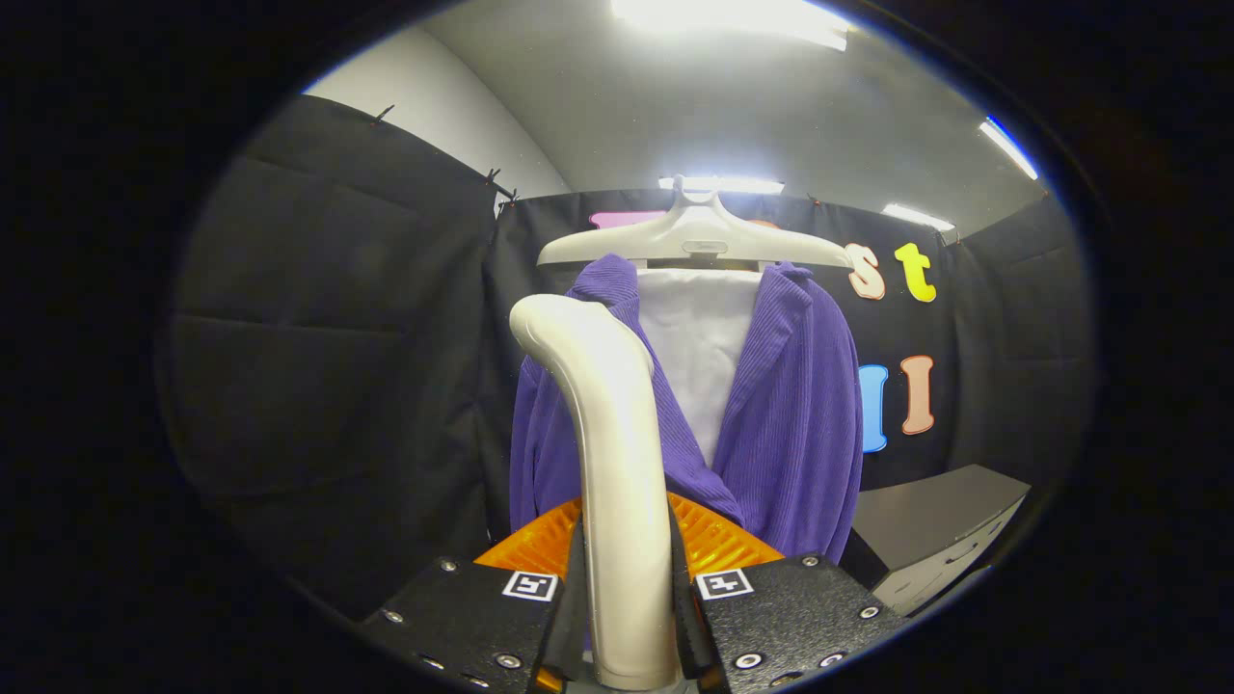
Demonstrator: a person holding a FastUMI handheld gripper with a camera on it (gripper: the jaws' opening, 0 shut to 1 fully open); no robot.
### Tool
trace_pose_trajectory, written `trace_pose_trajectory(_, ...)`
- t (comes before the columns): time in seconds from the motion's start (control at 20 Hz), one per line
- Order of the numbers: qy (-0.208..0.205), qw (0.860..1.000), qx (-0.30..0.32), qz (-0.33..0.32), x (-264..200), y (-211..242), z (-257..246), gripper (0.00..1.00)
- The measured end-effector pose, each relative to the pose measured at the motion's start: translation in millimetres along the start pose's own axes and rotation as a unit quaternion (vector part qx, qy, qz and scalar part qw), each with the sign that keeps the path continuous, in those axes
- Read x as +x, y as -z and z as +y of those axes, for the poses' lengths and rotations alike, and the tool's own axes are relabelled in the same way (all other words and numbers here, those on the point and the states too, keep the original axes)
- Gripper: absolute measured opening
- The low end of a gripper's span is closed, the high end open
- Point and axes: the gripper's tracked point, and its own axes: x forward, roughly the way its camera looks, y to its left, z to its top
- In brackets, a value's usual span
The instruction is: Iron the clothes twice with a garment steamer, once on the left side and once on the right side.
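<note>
The gripper is clamped on the handle of the garment steamer, one finger pressed against each side of the pale curved stem low down. The handle rises straight up from between the fingers and bends over to the left at its top, ending in a rounded tip.

Just beyond the fingers, hard against the steamer, hangs the purple jacket, ribbed like corduroy and open at the front over a white panel. It sits on a pale hanger well above the fingers. The steamer's upper bend lies over the jacket's left front edge and collar; whether it actually touches the cloth is hard to say from here.

An orange ribbed piece shows directly behind the fingers, at the jacket's lower part.

The jacket's right sleeve edge hangs free, with open air past it. Beyond that, low and right of the fingers, stands a grey cabinet. To the left, bare black cloth wall.
</note>
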Motion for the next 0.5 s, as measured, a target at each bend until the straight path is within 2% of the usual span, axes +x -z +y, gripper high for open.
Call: trace_pose_trajectory(0.5, 0.007, 0.998, -0.011, 0.057, 7.5, 64.6, -4.3, 0.37)
